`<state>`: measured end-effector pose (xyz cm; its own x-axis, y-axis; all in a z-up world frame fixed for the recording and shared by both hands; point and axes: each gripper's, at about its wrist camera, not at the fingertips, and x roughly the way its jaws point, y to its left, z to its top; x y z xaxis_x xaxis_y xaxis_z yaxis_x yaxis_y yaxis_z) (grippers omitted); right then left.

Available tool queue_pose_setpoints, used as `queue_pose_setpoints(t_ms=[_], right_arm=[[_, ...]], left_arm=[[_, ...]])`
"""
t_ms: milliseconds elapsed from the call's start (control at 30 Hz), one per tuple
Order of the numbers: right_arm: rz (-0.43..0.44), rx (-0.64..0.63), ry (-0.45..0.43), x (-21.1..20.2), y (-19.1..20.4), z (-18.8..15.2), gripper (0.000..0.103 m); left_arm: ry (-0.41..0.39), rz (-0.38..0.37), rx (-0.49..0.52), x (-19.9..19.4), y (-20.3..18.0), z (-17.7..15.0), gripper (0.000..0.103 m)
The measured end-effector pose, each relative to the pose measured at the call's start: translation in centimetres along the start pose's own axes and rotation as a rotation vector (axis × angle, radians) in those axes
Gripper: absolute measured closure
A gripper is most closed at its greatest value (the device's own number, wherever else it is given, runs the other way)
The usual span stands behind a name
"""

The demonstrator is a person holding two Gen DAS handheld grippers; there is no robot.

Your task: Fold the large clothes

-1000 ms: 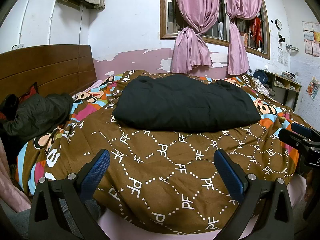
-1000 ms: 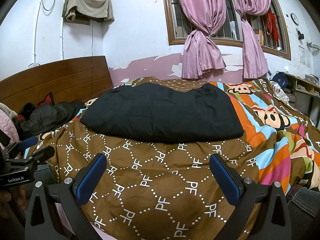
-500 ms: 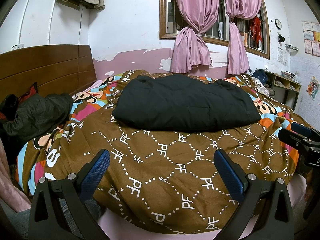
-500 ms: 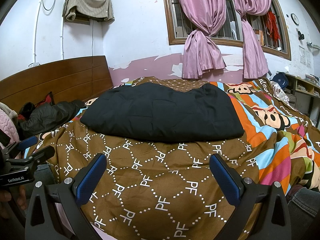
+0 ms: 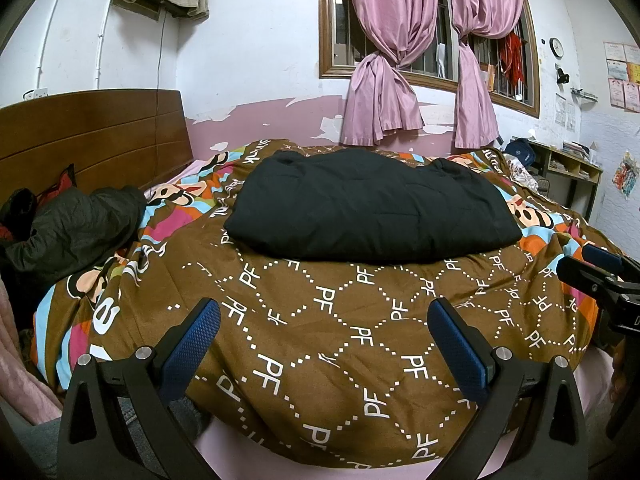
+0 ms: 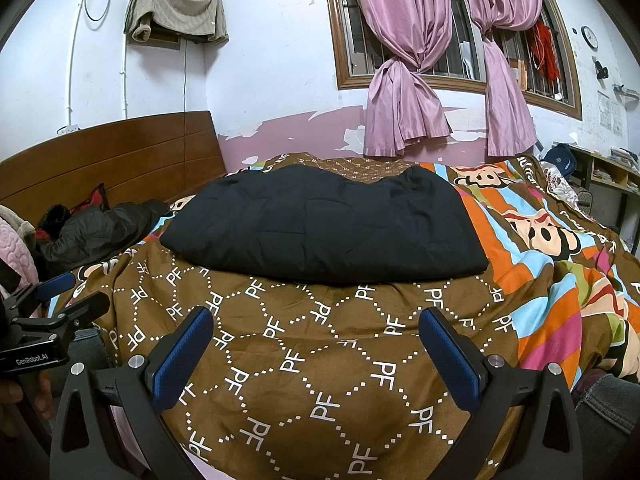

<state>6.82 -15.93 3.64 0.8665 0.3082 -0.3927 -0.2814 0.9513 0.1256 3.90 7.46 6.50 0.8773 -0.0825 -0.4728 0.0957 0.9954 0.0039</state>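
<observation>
Folded black padded garment on brown patterned quilt, ahead of left gripper and right gripper, both released, empty.

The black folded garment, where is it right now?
In both wrist views the black folded garment lies mid-bed on the brown patterned quilt, beyond both open grippers, below the pink curtains.

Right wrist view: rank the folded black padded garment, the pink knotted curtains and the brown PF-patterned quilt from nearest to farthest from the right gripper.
1. Brown PF-patterned quilt, directly beneath the right gripper.
2. Folded black padded garment, mid-bed.
3. Pink knotted curtains, far wall.
</observation>
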Motion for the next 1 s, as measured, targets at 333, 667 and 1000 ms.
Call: queue_pose_setpoints(t_ms=[333, 667, 1000], right_arm=[[0.000, 0.000, 0.001, 0.00, 0.01, 0.02, 0.000], [0.000, 0.000, 0.001, -0.01, 0.02, 0.05, 0.000], [0.000, 0.000, 0.001, 0.01, 0.06, 0.09, 0.000]], left_arm=[[-0.001, 0.000, 0.000, 0.01, 0.00, -0.01, 0.002], [0.000, 0.000, 0.002, 0.01, 0.00, -0.03, 0.002], [0.002, -0.008, 0.004, 0.17, 0.25, -0.23, 0.002]])
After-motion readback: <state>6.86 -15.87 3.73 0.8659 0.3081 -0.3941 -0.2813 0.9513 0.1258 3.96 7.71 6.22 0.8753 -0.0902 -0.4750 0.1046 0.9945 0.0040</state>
